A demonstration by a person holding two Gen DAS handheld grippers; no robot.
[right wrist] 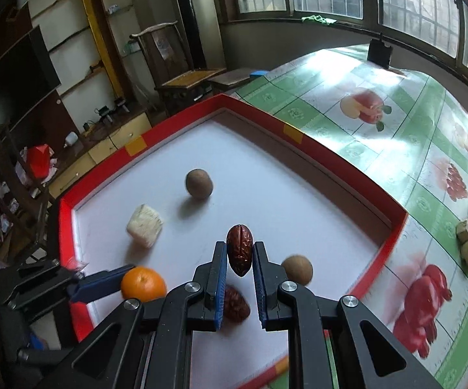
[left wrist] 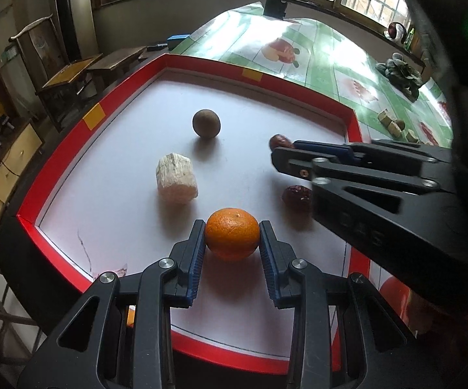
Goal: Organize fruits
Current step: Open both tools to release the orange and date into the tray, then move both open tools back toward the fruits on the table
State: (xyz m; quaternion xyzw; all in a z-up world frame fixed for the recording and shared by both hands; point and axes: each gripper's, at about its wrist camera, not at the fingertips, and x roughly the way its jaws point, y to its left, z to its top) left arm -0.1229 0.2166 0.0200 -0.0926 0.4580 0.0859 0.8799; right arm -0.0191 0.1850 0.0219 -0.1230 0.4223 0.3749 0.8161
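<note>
Left wrist view: left gripper (left wrist: 232, 238) clamps the orange (left wrist: 232, 233); right gripper (right wrist: 240, 253) pinches, seemingly, a red date (right wrist: 240, 249).

Both tools are matte black plastic. In the lower middle of the left wrist view, the left gripper (left wrist: 232, 243) has linkage arms with teardrop cut-outs, round silver pivot screws and ribbed blue pads. The right gripper (right wrist: 240, 253), at the bottom centre of its own view, is built alike. At the upper right of the left view, a green light glows on its black housing.
</note>
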